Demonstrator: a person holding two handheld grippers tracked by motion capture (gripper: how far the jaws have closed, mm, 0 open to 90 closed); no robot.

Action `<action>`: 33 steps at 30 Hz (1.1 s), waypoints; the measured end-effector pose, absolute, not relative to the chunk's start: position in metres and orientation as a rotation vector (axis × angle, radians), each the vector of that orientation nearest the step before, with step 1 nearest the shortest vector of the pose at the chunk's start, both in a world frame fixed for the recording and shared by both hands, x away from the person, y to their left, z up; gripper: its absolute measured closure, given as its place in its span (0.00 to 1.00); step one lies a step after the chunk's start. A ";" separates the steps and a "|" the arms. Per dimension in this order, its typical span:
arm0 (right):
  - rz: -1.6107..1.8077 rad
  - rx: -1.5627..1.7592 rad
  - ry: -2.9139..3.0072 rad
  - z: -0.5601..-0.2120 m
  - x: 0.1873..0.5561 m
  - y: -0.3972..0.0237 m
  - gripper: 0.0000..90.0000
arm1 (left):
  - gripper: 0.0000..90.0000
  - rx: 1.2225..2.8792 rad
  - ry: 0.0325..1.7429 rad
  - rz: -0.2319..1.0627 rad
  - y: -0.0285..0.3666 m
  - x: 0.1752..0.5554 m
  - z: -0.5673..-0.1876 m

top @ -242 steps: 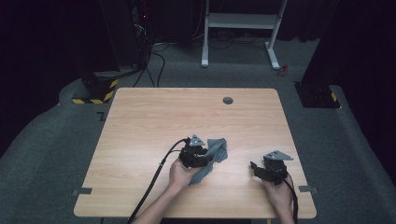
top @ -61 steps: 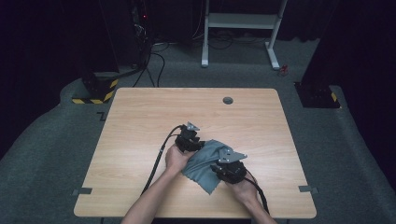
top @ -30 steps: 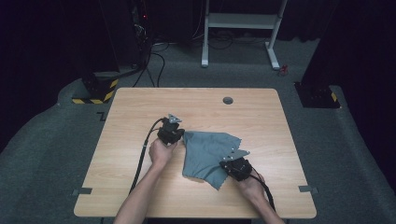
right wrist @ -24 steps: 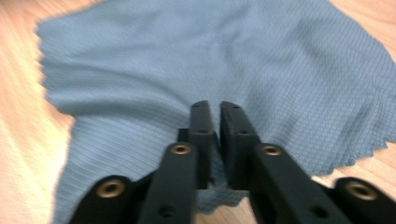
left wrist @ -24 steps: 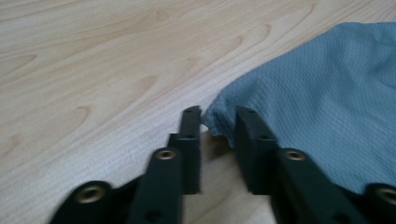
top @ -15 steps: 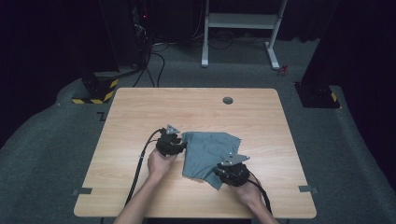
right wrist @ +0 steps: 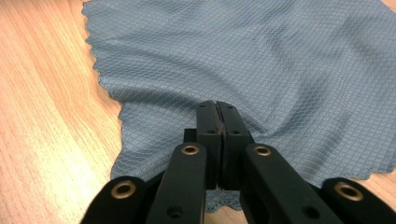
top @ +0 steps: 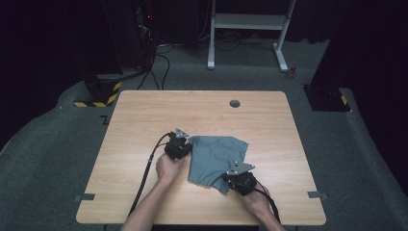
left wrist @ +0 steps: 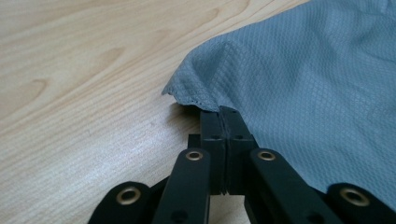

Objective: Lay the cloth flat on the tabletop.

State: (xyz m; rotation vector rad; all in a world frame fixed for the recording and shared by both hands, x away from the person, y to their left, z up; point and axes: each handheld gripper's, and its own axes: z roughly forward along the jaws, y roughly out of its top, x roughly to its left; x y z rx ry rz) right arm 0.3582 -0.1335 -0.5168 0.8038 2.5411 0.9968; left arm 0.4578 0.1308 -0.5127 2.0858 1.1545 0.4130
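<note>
Grey cloth (top: 214, 156) lies spread, slightly rumpled, on the wooden bench (top: 144, 115), near-centre, closer to the near edge than the far one. Fabric has a fine diamond weave w/ a scalloped edge.

Left gripper (top: 179, 146) sits at the cloth's left side, near its far-left corner, held by left hand (top: 167, 168). In the left gripper view the fingers (left wrist: 212, 126) are clenched, pressed together w/ no gap, and the cloth edge runs into their tips; corner of fabric is lifted a bit off the wood there. Both sets of fingers have just opened and closed again within the last moment.

Right gripper (top: 239, 179) is at the cloth's near-right corner, right hand (top: 260, 202) behind it. In the right gripper view its fingers (right wrist: 208, 121) are also clenched tight, tips pinching a fold of cloth, wrinkles fanning out from the pinch.

Black cables trail from both grippers toward the near edge. Round grommet hole (top: 235, 103) in bench, far side, well apart from cloth. White stand (top: 245, 21) on the floor beyond the bench.
</note>
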 end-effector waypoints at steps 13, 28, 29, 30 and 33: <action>0.993 0.942 2.458 -0.506 0.379 -0.162 0.99 | 0.87 2.096 1.172 0.483 0.148 0.460 -0.503; 1.064 0.964 2.431 -0.515 0.371 -0.165 0.73 | 0.67 2.136 1.004 0.406 0.141 0.389 -0.504; 1.062 0.972 2.430 -0.516 0.371 -0.165 0.73 | 0.67 2.141 0.998 0.409 0.138 0.387 -0.505; 1.059 0.966 2.427 -0.517 0.371 -0.166 0.73 | 0.67 2.149 0.984 0.430 0.134 0.385 -0.507; 1.049 0.983 2.407 -0.519 0.371 -0.167 0.70 | 0.68 2.151 0.972 0.443 0.127 0.385 -0.510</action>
